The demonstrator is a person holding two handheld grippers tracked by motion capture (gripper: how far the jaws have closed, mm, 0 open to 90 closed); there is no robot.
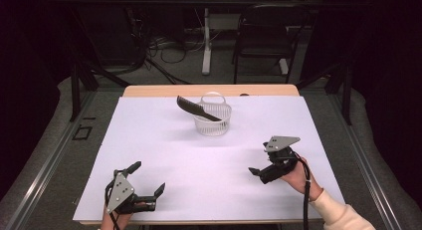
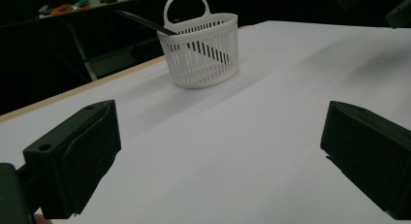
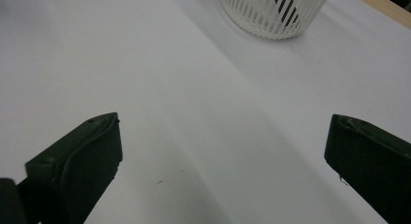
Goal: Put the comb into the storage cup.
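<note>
The white table point(image 1: 164, 140) filled the middle of the high view, and on it, just above centre, stood the white slatted basket point(image 1: 212, 120) with a black comb point(image 1: 197, 108) lying slantwise in it, its toothed end jutting out over the rim toward the upper left. At the lower left the left gripper point(image 1: 148, 179) and at the lower right the right gripper point(image 1: 259, 159) both rested well short of the basket, jaws spread wide and holding nothing. The comb seemed already placed, though how deep it sat was hard to tell; if it was to come out, the next move would call for a reach up the frame and a pinch on its jutting end.
</note>
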